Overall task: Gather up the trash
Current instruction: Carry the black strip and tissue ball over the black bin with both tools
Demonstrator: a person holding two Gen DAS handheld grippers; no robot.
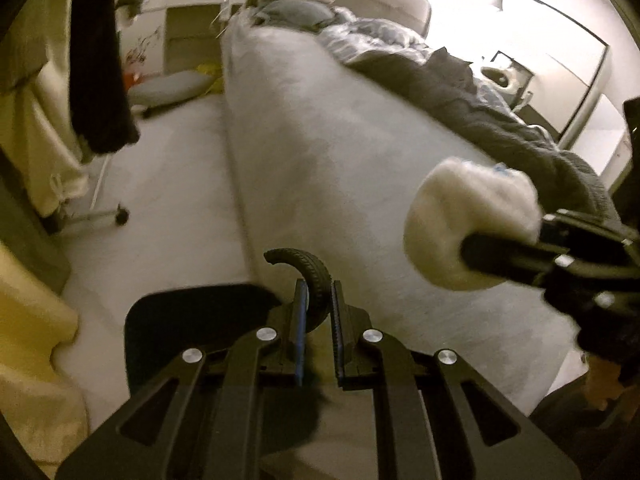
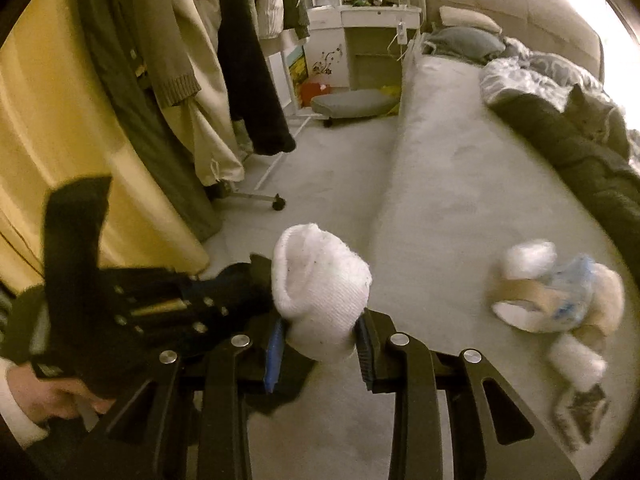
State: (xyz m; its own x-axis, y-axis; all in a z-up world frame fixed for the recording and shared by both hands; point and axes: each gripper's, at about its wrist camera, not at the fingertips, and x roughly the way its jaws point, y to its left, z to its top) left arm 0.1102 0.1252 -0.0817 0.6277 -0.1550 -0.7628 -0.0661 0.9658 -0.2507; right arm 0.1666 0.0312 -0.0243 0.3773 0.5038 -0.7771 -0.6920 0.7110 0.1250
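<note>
Tongs (image 2: 320, 344) over pale bed (image 2: 460, 200), clothes rack (image 2: 256, 196) beside.

The left gripper (image 1: 319, 294) pinches a black rubber tyre piece (image 1: 306, 270) above the pale bed (image 1: 320, 152). To its right, the right gripper (image 1: 480, 256) grips a white sock (image 1: 460, 216).

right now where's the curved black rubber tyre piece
The curved black rubber tyre piece is clamped in the left gripper, low centre of the left wrist view, over the pale bed, left of the white sock.
</note>
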